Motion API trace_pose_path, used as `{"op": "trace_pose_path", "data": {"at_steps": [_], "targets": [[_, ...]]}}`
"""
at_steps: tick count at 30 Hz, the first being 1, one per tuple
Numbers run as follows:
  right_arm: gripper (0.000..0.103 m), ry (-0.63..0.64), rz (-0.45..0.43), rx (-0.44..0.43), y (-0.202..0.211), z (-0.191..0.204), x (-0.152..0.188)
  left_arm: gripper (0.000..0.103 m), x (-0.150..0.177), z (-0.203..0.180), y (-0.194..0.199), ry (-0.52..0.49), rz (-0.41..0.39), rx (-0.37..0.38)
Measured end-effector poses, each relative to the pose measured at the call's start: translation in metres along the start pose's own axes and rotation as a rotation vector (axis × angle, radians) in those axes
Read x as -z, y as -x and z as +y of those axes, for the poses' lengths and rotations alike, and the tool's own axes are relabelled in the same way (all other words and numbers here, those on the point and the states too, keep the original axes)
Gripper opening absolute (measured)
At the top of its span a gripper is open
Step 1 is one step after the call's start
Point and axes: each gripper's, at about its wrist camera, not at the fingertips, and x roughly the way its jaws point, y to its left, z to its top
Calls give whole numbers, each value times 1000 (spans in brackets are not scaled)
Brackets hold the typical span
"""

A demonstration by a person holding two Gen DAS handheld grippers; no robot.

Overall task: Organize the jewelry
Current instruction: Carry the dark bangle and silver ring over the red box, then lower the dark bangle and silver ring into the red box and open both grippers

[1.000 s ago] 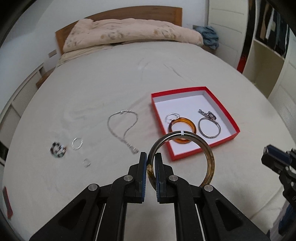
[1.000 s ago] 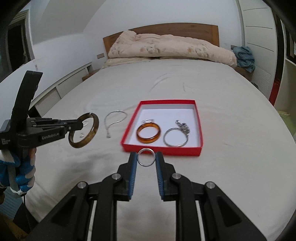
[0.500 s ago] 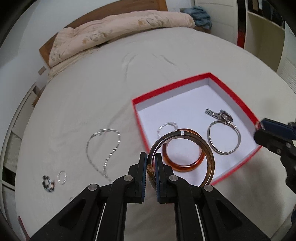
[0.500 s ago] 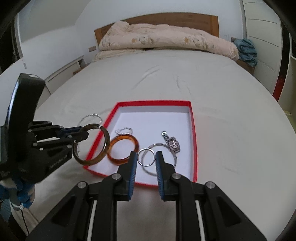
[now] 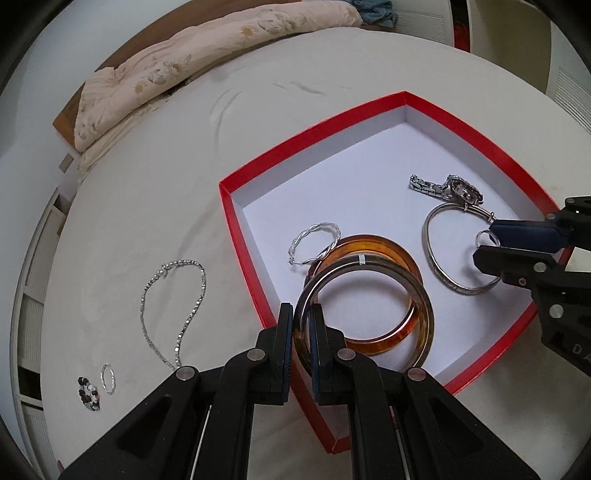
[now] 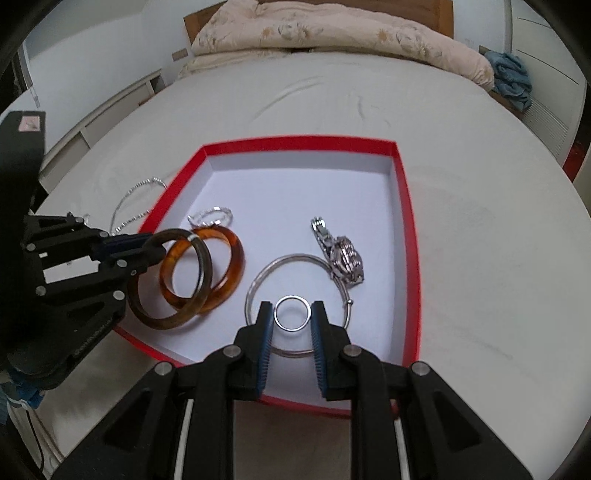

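Observation:
A red box (image 5: 240, 236) (image 6: 410, 236) with a white floor lies on the bed. In it are an amber bangle (image 5: 384, 341) (image 6: 231, 273), a twisted silver ring (image 5: 314, 240), a silver bangle (image 5: 443, 275) (image 6: 258, 284) and a watch (image 5: 454, 190) (image 6: 343, 258). My left gripper (image 5: 303, 314) (image 6: 147, 245) is shut on a dark brown bangle (image 5: 417, 291) (image 6: 166, 321), held over the amber one. My right gripper (image 6: 292, 314) (image 5: 487, 242) is shut on a small silver ring (image 6: 291, 314), above the silver bangle.
On the sheet left of the box lie a silver chain (image 5: 173, 306) (image 6: 136, 199), a small hoop (image 5: 108, 378) and a beaded ring (image 5: 88, 393). A folded quilt (image 6: 332, 33) and wooden headboard are at the far end. White cabinets flank the bed.
Both grippers have come down and forward over the box, each still holding its piece. The box and its contents look much larger and closer.

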Motion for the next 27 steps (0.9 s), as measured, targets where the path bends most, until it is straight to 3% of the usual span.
{"op": "trace_pose_path", "data": {"at_steps": [10,16,21,24,27], "targets": [[20,33,44,12,-10,6,-5,9,0,6,-2,26,-3,20],[20,22,48,24,-5,5,-5,14,0,15,1,64,7,73],[26,6,35,43,12,3,-2,17,6,22,17,97,-12,102],[26,-12,11,50,31,4,1,28,12,30,38,130,-38,105],[26,-22,-21,51,57,13,4,30,21,40,62,168,-65,110]]}}
